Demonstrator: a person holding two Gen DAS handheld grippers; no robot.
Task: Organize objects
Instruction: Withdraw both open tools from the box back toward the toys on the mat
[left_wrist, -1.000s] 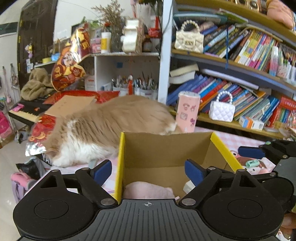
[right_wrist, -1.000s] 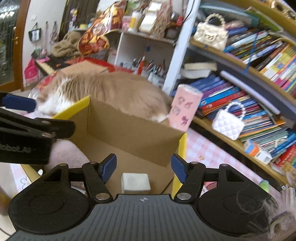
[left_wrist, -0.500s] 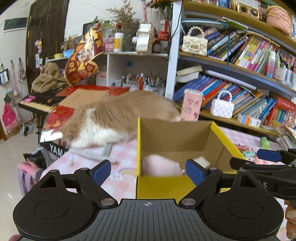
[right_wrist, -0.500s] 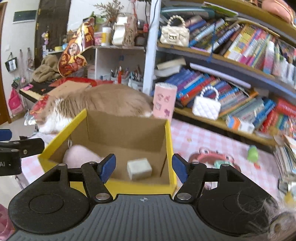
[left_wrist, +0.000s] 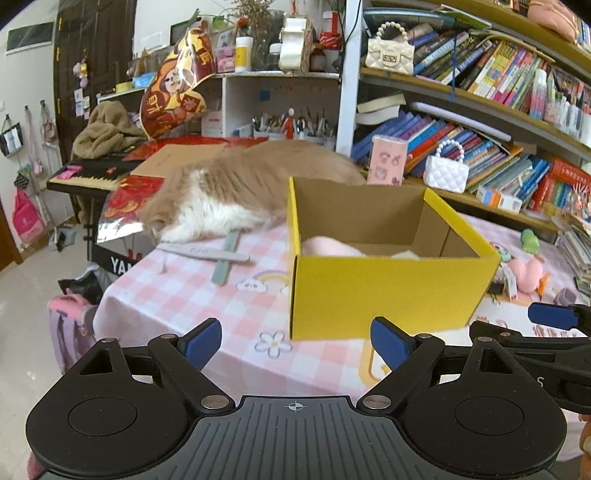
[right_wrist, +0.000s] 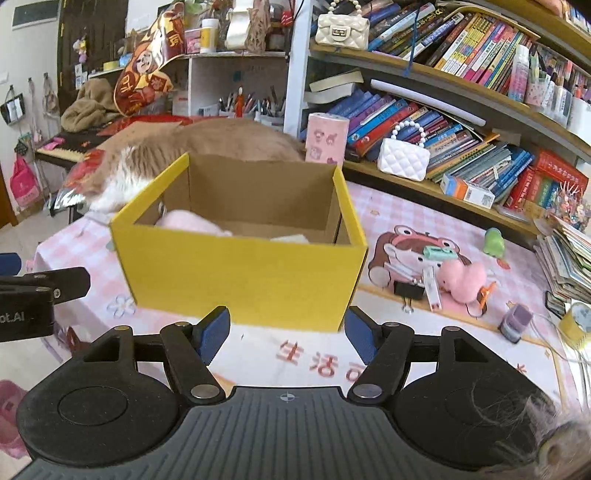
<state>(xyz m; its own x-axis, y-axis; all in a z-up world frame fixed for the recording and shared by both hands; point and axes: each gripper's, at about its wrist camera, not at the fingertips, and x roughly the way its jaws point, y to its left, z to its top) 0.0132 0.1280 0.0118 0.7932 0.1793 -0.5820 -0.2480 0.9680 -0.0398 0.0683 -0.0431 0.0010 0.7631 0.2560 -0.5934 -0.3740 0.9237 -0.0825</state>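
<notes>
One yellow box stands upright, mouth up, long axis along the table's near edge. Both grippers hang empty before it; the left gripper gapes wide; the right gripper's jaws are opening.

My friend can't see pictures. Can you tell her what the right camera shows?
A yellow box sits on a pink checked table, with something soft and pink inside. The right gripper is empty, its jaws opening, just in front of the box. A fluffy cat lies behind, before crowded bookshelves.

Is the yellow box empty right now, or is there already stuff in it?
Not empty. The open-topped yellow box holds a pink plush at its left side, and a pale object just shows above the near wall. Anything lower is hidden.
</notes>
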